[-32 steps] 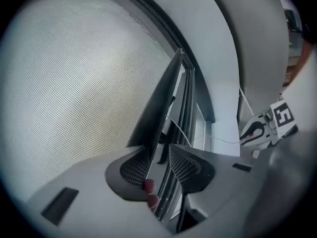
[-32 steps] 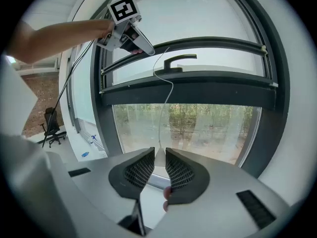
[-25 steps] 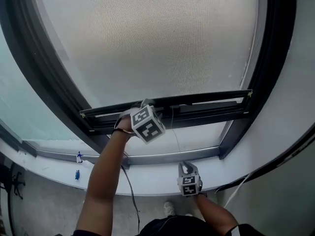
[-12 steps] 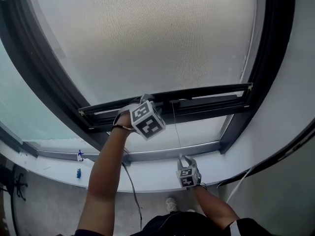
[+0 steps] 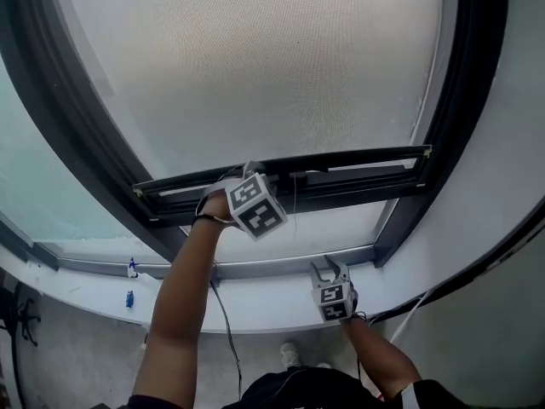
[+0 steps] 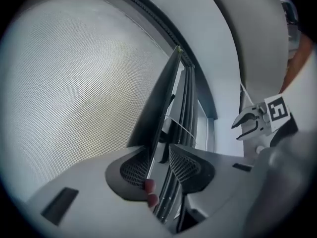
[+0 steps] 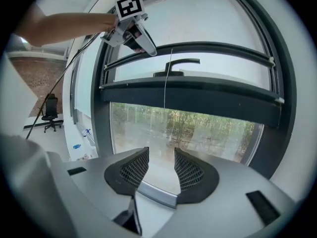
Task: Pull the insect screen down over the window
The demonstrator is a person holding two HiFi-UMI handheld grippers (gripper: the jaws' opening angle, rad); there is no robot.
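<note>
Seen from above, the insect screen (image 5: 255, 66) covers most of the window, and its bottom bar (image 5: 341, 175) stops short of the white sill (image 5: 255, 307). Only the right gripper view shows trees (image 7: 188, 128) through the bare glass beneath that bar, with a thin pull cord (image 7: 165, 98) dangling from it. The left gripper (image 6: 158, 156) is clamped on the bar's edge, beside the cord. The right gripper (image 7: 161, 155) hangs well below, near the sill, with its jaws opening and nothing between them.
</note>
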